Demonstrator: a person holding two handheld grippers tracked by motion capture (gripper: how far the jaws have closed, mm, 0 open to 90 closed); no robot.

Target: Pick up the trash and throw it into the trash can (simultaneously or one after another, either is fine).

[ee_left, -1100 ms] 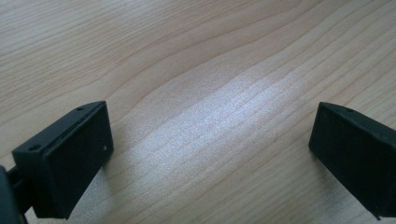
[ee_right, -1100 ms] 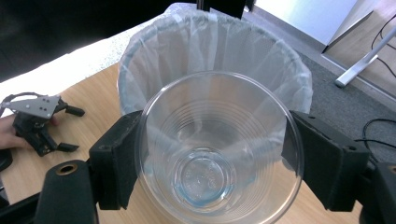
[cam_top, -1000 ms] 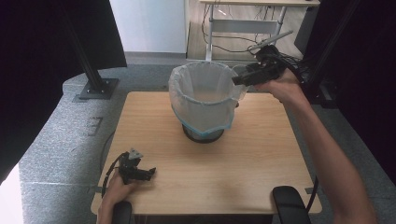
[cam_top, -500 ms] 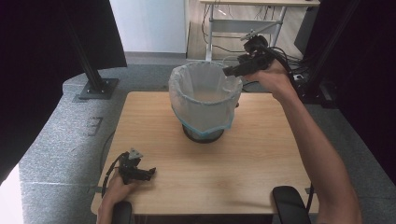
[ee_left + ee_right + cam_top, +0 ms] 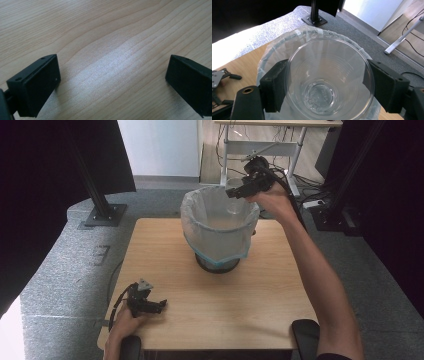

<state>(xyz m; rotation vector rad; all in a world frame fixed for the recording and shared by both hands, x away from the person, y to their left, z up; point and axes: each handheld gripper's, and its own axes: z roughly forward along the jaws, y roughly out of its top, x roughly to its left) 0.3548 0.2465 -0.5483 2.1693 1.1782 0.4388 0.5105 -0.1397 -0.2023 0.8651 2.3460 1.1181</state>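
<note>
No readable text, label, brand, number or sign appears anywhere on the wooden table point(image 5: 260, 300), the bag-lined bin point(image 5: 218, 227) or either gripper. The one place with any marking is the base of the clear plastic cup point(image 5: 329, 80), seen from the right gripper view between the two black jaws: there is faint raised moulding in a ring at the bottom, but it is too blurred and small to make out any letters or numbers.
</note>
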